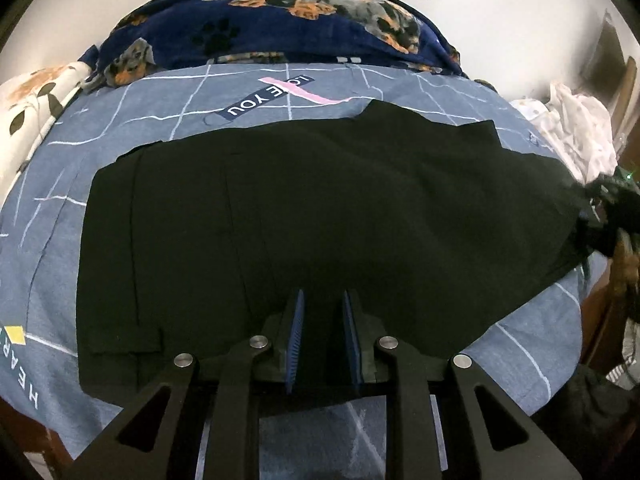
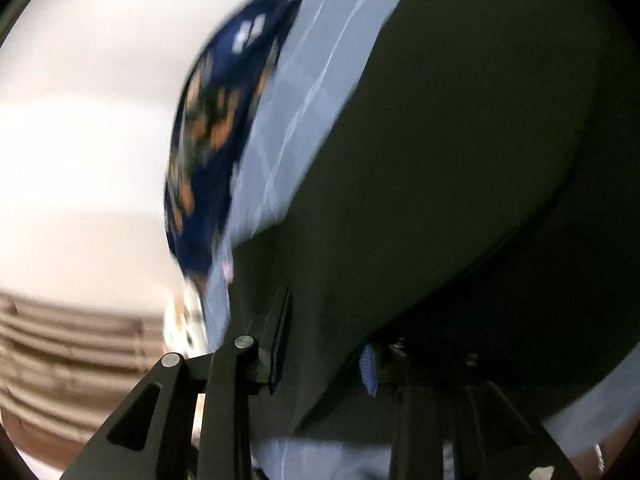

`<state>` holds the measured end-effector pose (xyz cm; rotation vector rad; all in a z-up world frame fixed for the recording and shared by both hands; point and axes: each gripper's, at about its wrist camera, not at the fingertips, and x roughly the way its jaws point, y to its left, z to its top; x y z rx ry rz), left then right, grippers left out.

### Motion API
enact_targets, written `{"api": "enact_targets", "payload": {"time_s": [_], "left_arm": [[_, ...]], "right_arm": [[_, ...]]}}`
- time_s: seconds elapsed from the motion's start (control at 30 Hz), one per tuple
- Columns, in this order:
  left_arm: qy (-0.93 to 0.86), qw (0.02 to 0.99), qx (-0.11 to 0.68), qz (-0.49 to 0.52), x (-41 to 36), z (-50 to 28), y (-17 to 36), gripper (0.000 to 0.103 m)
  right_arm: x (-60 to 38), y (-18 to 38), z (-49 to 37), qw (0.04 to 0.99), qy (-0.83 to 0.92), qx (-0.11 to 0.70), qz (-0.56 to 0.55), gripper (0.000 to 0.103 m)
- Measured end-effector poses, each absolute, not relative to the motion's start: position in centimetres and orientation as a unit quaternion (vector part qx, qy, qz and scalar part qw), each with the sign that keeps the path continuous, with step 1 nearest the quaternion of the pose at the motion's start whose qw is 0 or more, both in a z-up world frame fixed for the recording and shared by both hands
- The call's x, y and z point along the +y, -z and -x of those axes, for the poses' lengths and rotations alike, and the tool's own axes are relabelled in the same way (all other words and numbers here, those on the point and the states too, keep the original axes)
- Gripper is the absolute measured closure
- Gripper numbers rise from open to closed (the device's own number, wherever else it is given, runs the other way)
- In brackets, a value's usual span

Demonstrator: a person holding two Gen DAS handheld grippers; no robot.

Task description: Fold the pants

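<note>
Blue grid bedsheet (image 1: 280, 92) carries black pants (image 1: 320, 208). Left gripper (image 1: 322, 304) fingers pinch the six-o'clock hem; right gripper (image 2: 324, 344) fingers, cloth-draped, grip unclear.

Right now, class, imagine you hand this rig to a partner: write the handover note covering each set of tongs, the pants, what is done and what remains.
Left tongs: narrow gap, over the near edge of the black pants; cannot tell if cloth is pinched.
Right tongs: look open at the pants' far right end, with cloth draped over one finger; the view is blurred.
Pants: spread flat across the blue checked sheet, right end raised.
Done: pants laid out.
Left: bring the right end over to the left and press the fold.
</note>
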<state>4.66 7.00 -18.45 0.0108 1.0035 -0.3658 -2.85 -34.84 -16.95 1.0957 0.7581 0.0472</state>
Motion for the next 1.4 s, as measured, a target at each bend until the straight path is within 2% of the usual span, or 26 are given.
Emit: {"api": "enact_targets", "payload": {"time_s": [0.2,0.53,0.6,0.63,0.67,0.97,1.33,1.4], "left_arm": [[0.174,0.86,0.48,0.003,7.4,-4.7,18.6,0.082],[0.171,0.86,0.481,0.005,7.4,-4.8,18.6,0.082],[0.172,0.86,0.481,0.007,7.5,-4.9,18.6,0.082],[0.172,0.86,0.481,0.007,7.4,-4.9,18.6,0.082],[0.171,0.86,0.481,0.005,7.4,-4.9,18.6,0.082],[0.185,0.857,0.482,0.005,7.7,-5.0,18.6,0.082],[0.206,0.85,0.484,0.029,8.6,-5.4,18.8,0.082],[0.205,0.851,0.484,0.024,8.4,-5.3,18.8,0.082]], "right_arm": [[-46.2,16.0,4.9,0.79,0.048,0.268,-0.55,0.073],[-53.6,15.3,4.2,0.798,0.08,0.256,-0.54,0.073],[-54.1,15.1,4.0,0.802,0.081,0.257,-0.533,0.087],[-54.2,14.9,3.9,0.805,0.091,0.268,-0.521,0.097],[-54.3,14.9,4.3,0.807,0.098,0.275,-0.513,0.098],[-53.6,11.9,10.1,0.837,0.091,0.244,-0.482,0.099],[-56.0,17.1,15.1,0.8,0.111,0.247,-0.535,0.1],[-56.5,17.4,15.6,0.793,0.104,0.237,-0.551,0.097]]}}
